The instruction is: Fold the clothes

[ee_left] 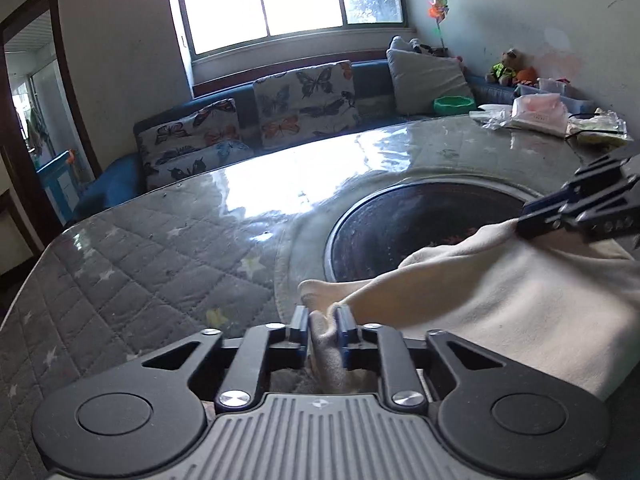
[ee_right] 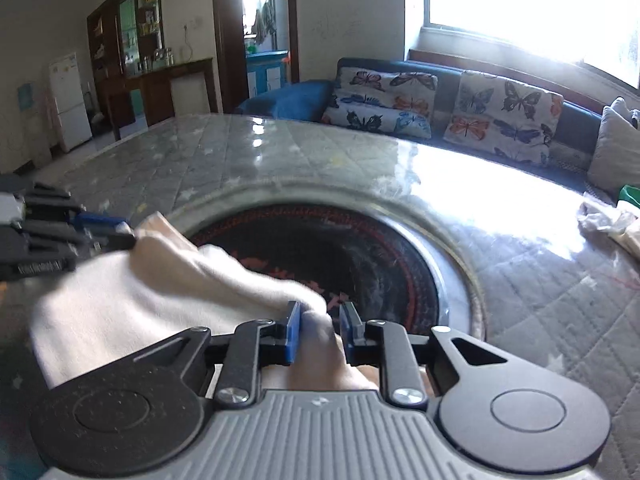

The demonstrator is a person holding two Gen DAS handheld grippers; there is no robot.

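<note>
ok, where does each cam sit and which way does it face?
Left wrist: on the left tool, facing across the grey quilted table to the window; own fingers pinch the cream cloth; right tool at right edge.
Right wrist: on the right tool, facing the butterfly cushions and doorway; cloth between its fingers; left tool at left.
Shared: cloth, table, round dark inset, both tools.
</note>
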